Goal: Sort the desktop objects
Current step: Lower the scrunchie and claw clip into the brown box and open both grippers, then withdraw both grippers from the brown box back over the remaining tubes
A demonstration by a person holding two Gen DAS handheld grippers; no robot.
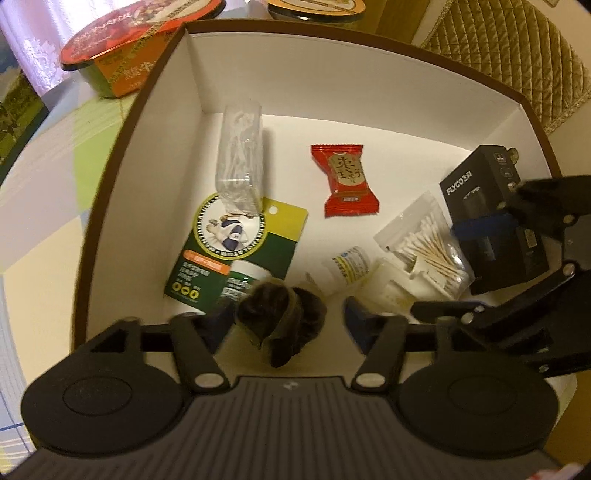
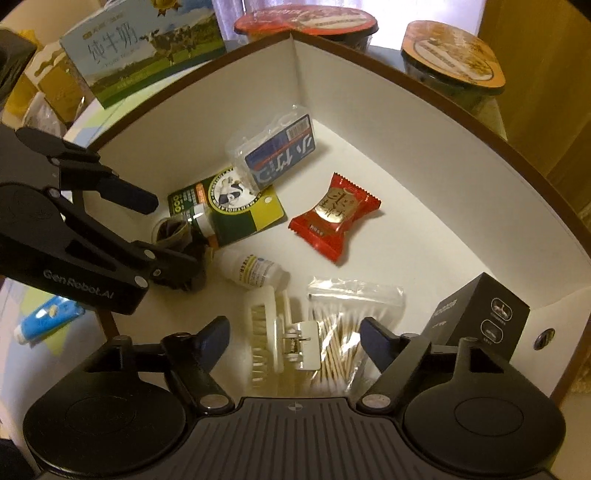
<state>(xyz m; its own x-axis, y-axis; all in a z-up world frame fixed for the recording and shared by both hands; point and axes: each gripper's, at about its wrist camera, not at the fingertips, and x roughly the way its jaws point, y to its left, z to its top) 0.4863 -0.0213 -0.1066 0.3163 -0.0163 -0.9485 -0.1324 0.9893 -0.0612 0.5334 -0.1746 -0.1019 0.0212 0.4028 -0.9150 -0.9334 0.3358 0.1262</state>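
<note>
A white box with a brown rim (image 1: pixel 122 155) holds the sorted things. Both grippers hover over it. My left gripper (image 1: pixel 284 317) is open, with a dark crumpled sachet (image 1: pixel 284 317) lying between its fingers; it also shows in the right wrist view (image 2: pixel 173 232). My right gripper (image 2: pixel 295 336) is open above a white hair claw clip (image 2: pixel 295 343) and a bag of cotton swabs (image 2: pixel 343 332). In the box lie a red candy packet (image 1: pixel 345 181), a clear floss-pick case (image 1: pixel 240 155), a green card package (image 1: pixel 236 254), a small white bottle (image 2: pixel 255 271) and a black FLYCO box (image 1: pixel 487 221).
Two instant noodle bowls (image 2: pixel 310 26) (image 2: pixel 454 62) stand behind the box. A milk carton (image 2: pixel 140 48) stands at the back left. A blue tube (image 2: pixel 48 321) lies on the table left of the box. A quilted chair back (image 1: pixel 509 55) is at the far right.
</note>
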